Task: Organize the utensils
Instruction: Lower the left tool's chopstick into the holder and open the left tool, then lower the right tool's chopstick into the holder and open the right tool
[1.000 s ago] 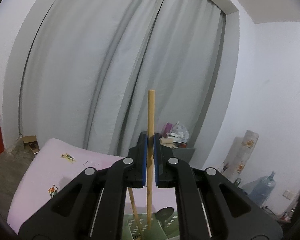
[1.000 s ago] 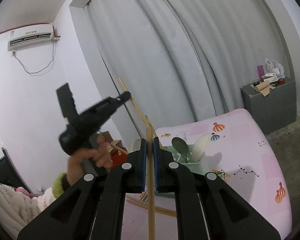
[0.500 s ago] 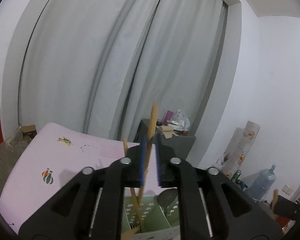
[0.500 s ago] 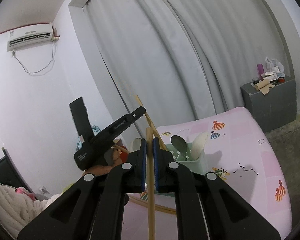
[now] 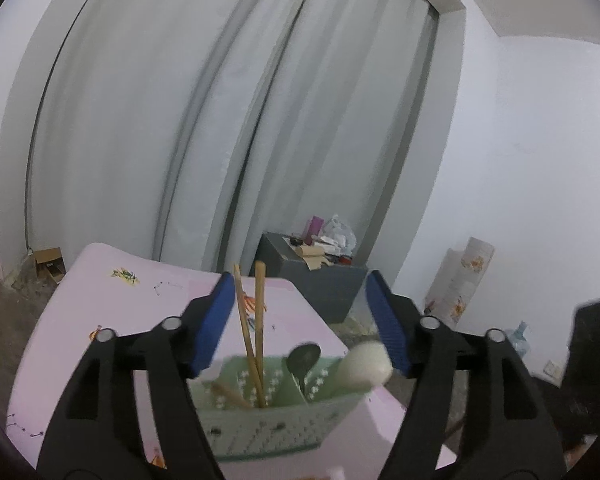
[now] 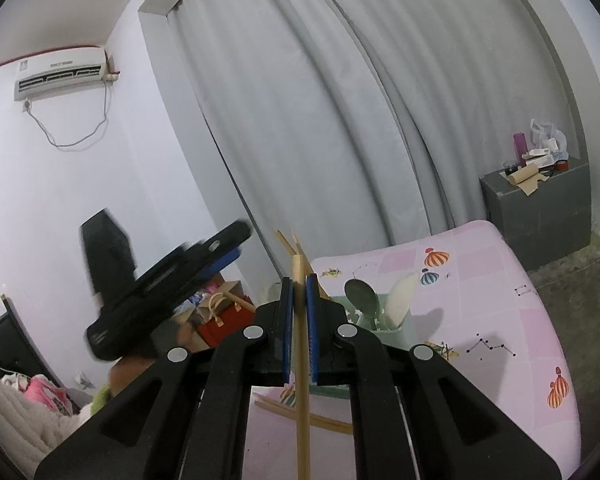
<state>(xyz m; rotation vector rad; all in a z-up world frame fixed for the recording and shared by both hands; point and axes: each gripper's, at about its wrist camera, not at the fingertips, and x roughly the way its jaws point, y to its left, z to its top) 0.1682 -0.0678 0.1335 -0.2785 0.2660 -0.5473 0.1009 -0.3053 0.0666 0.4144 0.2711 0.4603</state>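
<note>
A pale green utensil holder [image 5: 268, 424] stands on the pink table [image 5: 80, 320]. Two wooden chopsticks [image 5: 258, 328] stand in its left compartment, with a dark spoon [image 5: 304, 358] and a white spoon [image 5: 366, 368] to their right. My left gripper [image 5: 300, 320] is open and empty just above the holder. My right gripper [image 6: 299, 312] is shut on a wooden chopstick [image 6: 301, 380], held upright in front of the holder [image 6: 384, 328]. The left gripper [image 6: 168, 292] also shows, blurred, in the right wrist view.
More chopsticks [image 6: 304, 416] lie on the pink table [image 6: 520, 320] near the holder. A grey cabinet [image 6: 540, 208] with clutter stands beyond the table by grey curtains. A water bottle [image 5: 516, 340] and a rolled mat [image 5: 460, 280] stand by the wall.
My left gripper has opened and let its chopstick drop into the holder's left compartment, then drawn back. My right gripper still holds its chopstick.
</note>
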